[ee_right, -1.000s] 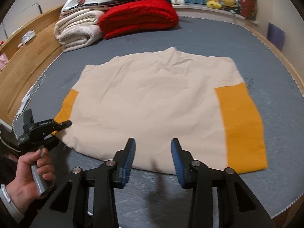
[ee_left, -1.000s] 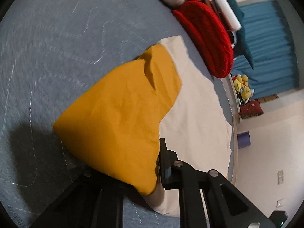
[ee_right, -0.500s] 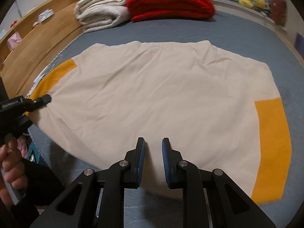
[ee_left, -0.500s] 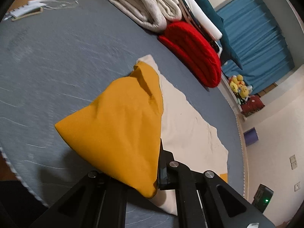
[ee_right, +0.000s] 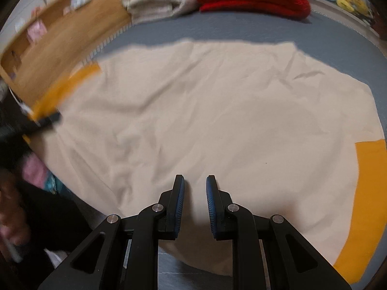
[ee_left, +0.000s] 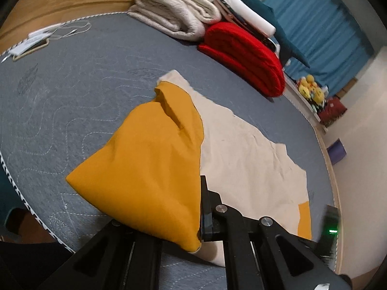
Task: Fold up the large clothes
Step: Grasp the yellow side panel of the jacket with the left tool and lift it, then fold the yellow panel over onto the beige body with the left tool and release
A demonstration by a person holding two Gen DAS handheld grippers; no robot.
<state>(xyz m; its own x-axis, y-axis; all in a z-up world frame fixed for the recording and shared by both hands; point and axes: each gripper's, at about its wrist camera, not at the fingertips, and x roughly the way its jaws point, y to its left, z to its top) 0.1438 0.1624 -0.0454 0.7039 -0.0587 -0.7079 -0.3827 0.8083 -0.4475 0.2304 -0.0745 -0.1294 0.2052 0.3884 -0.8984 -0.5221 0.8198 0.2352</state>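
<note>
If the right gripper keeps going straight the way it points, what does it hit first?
Most likely the cream panel of the garment, just ahead of the right gripper, near its front hem; depth is unclear.

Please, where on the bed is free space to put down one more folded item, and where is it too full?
The grey mattress is bare between the lifted orange sleeve, the white cables at its edge and the beige blanket. The back edge is crowded: beige blanket, red blanket, stacked bedding. The cream garment covers the middle.
</note>
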